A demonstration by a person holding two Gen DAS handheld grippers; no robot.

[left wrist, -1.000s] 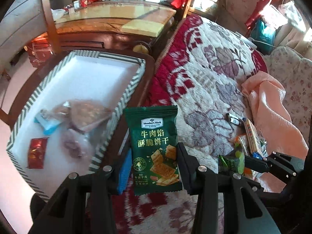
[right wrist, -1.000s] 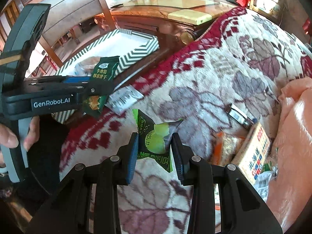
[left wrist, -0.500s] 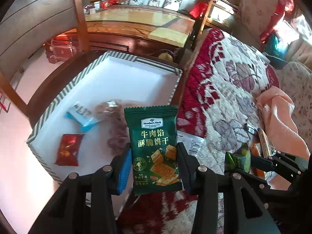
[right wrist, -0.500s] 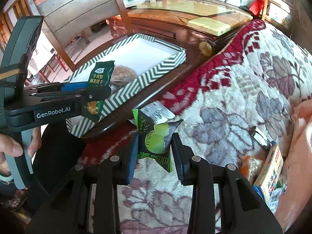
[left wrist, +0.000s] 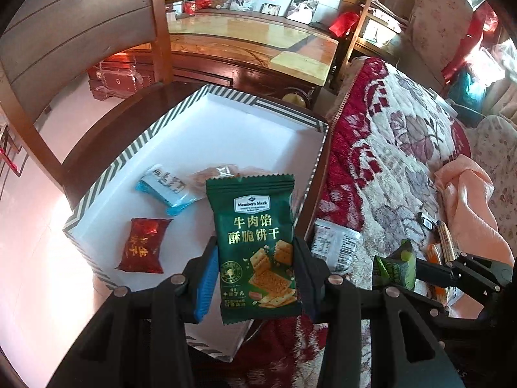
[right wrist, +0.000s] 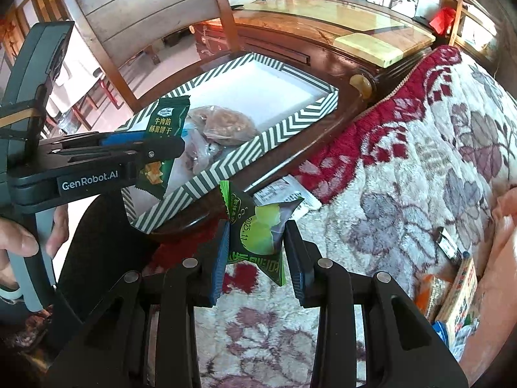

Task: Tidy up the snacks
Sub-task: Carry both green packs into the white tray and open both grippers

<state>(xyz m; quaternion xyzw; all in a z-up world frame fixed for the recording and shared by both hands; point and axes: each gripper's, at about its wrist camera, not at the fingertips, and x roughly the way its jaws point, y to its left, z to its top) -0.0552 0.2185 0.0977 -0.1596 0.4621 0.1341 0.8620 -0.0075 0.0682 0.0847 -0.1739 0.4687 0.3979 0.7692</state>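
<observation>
I am holding one snack in each gripper. My left gripper is clamping a dark green cracker packet upright between its pads, hanging over the near corner of a white box with a green striped rim. My right gripper is pinching a smaller green candy packet, its jaws almost together, above the flowered red and cream blanket, just short of the box's near wall.

Several snacks are already lying in the box: a red packet, a blue and white packet, and clear bags of brownish pieces. I am judging the sorting as partly done. Neither packet I am carrying is in the box yet. More is waiting on the blanket: a white wrapper just beside the box's edge, and a cluster of orange packets and a long printed box near a pink cloth. A person's hand is gripping the left handle.
</observation>
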